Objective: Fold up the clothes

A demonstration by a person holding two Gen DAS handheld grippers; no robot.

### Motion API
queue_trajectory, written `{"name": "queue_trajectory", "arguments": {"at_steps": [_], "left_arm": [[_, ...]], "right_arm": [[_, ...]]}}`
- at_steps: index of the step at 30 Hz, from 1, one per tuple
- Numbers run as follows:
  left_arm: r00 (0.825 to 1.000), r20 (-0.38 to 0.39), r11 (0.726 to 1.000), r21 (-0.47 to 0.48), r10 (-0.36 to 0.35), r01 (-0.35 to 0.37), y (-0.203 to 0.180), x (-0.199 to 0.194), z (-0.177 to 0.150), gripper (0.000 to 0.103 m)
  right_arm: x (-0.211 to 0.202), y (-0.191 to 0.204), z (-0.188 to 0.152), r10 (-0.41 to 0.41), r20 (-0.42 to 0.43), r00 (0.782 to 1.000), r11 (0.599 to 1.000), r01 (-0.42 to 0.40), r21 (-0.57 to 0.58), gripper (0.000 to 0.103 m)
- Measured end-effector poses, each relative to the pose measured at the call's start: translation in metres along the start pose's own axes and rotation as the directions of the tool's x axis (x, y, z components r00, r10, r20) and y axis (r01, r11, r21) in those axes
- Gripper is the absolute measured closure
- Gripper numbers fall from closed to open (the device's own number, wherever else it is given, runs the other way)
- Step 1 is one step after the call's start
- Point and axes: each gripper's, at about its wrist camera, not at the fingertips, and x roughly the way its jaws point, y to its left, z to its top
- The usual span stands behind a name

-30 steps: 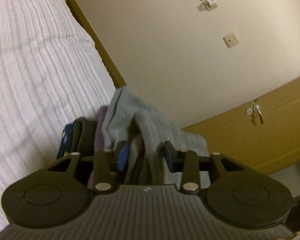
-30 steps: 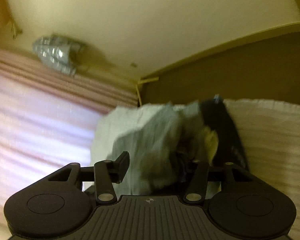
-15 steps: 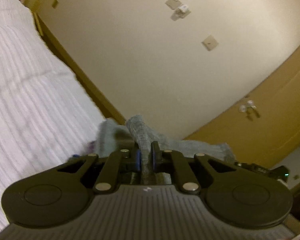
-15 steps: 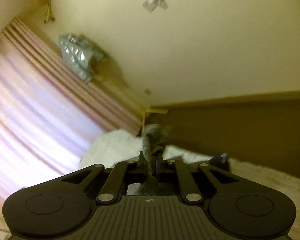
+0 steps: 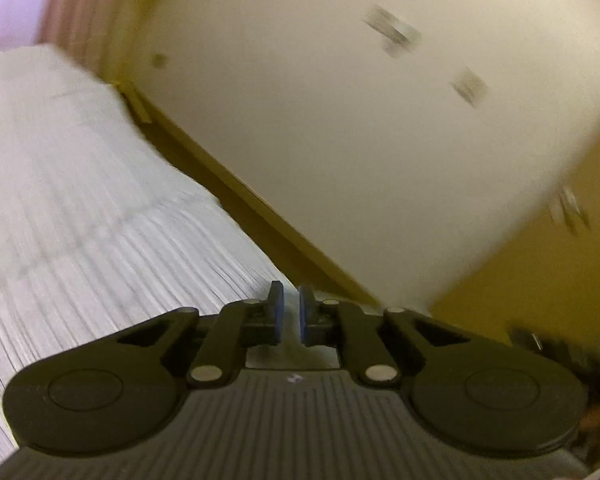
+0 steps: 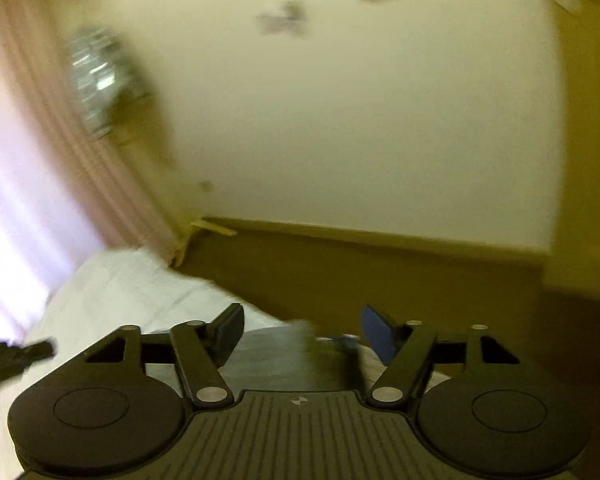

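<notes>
Worked beside a cream wall (image 6: 360, 120) and over a white ribbed bedspread (image 5: 80, 220), with a pink curtain (image 6: 28, 140) at the far side and a brown wooden panel (image 6: 380, 272) along the foot of the wall. Found the grey garment (image 6: 276, 356) low in the right wrist view, blurred, lying on the bedspread under and between the fingers of the right gripper (image 6: 304, 332). Read that gripper as released: jaws wide, just been opening, pads clear of the cloth on both sides. Read the left gripper (image 5: 290, 316) as clenched, with pads drawn almost together; could not tell whether any fabric was pinched there, with only a pale sliver low in the slit. Judged the step as an early one: getting the garment spread out before any fold. Judged that the next move called for a fresh hold by the right gripper on an edge or corner, apart from the left, then a pull to flatten the cloth on the bedspread. Made out no brand, label or writing; found the wall plates (image 5: 468, 86) too smeared to read.
</notes>
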Motion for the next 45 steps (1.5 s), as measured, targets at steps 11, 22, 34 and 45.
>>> {"name": "queue_trajectory", "arguments": {"at_steps": [11, 22, 34, 45], "left_arm": [[0.993, 0.019, 0.97, 0.209, 0.12, -0.121, -0.038, 0.079, -0.05, 0.1], [0.985, 0.063, 0.963, 0.205, 0.163, -0.172, -0.045, 0.018, -0.046, 0.101], [0.956, -0.032, 0.952, 0.114, 0.29, -0.285, -0.054, -0.026, -0.103, 0.1], [0.916, -0.123, 0.923, 0.112, 0.382, -0.369, -0.083, -0.086, -0.096, 0.092]], "right_arm": [[0.077, 0.087, -0.073, -0.066, -0.131, 0.989, 0.964, 0.029, -0.263, 0.055], [0.017, 0.086, -0.07, -0.033, -0.079, 0.996, 0.983, 0.018, -0.181, 0.054], [-0.01, 0.099, -0.126, -0.067, -0.232, 0.97, 0.954, -0.006, -0.299, 0.055], [-0.075, 0.111, -0.127, -0.141, -0.329, 0.934, 0.969, 0.063, -0.237, 0.054]]}}
